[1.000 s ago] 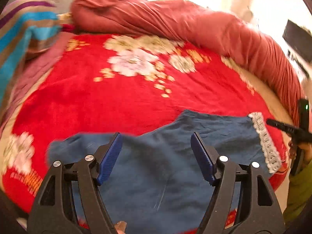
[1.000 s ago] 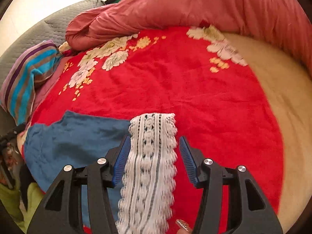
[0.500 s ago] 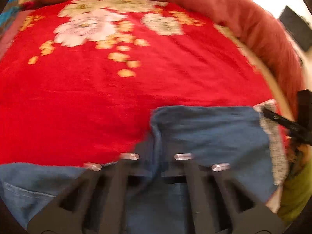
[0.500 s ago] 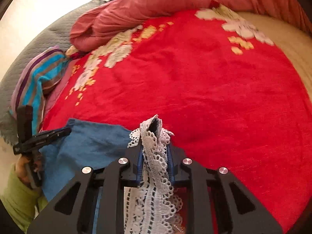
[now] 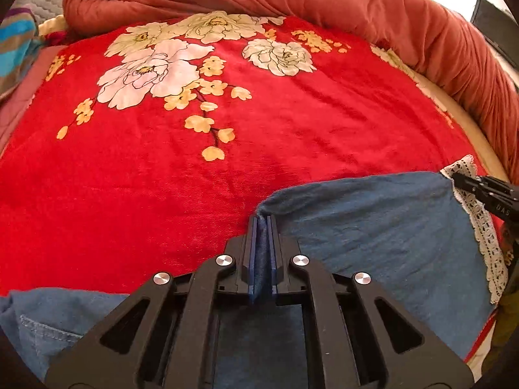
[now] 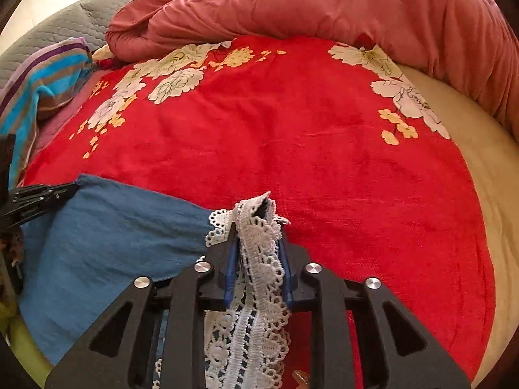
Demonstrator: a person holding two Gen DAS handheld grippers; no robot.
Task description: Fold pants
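Blue denim pants (image 5: 382,227), soft and lightly creased, are lying along the near edge of a plush red blanket (image 5: 292,123) printed with pale flowers. The left gripper (image 5: 262,227) is pinching a raised fold of denim between nearly closed blue pads. The right gripper (image 6: 258,227) is clasping the bunched white lace hem (image 6: 259,259), its jaws opening slightly. A rumpled pink quilt (image 6: 324,3) is bordering the blanket's far edge.

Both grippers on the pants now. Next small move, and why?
Probably lift both ends together. The left gripper is shut on a denim fold of the pants; the right gripper, jaws easing open, has the lace hem between them.
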